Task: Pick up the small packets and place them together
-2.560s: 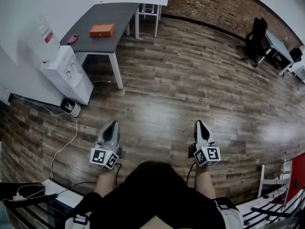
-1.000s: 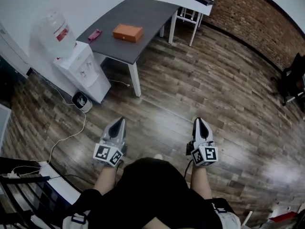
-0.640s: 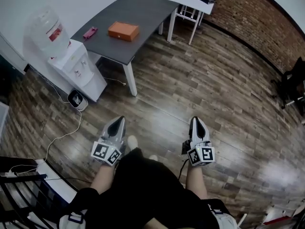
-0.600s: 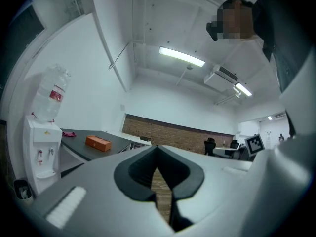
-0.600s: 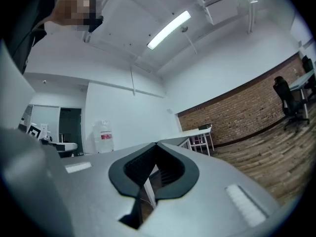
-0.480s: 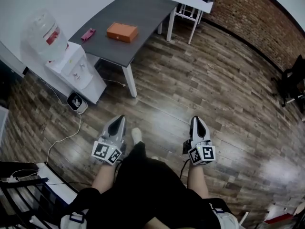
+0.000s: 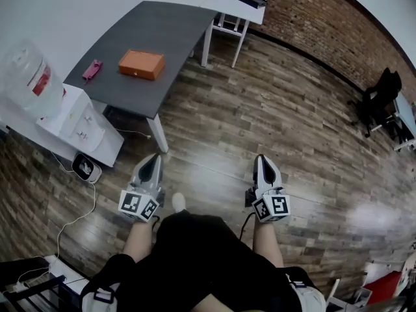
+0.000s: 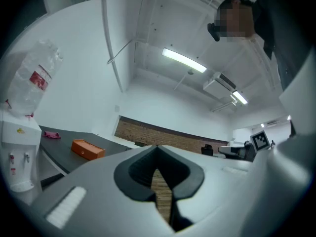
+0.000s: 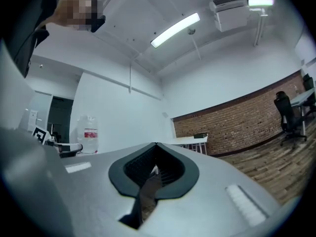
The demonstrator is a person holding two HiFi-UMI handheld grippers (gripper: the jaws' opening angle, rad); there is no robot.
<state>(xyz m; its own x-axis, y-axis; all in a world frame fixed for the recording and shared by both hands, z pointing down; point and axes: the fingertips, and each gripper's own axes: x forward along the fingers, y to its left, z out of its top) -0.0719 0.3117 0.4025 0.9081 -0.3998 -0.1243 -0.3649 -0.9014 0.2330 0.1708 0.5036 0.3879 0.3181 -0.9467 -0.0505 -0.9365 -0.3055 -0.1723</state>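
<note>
I am standing on a wooden floor, some way from a dark grey table. On that table lie an orange box and a small pink packet; both also show in the left gripper view, the orange box and the pink packet. My left gripper is shut and holds nothing, pointing roughly level toward the table. My right gripper is beside it, shut and empty too.
A white water dispenser with a bottle stands left of the table, with a cable and a small device on the floor. A white desk and brick wall are beyond. A black office chair stands far right.
The table, orange box and water dispenser have shifted left and nearer in the head view as I walk. Both grippers stay shut and side by side.
</note>
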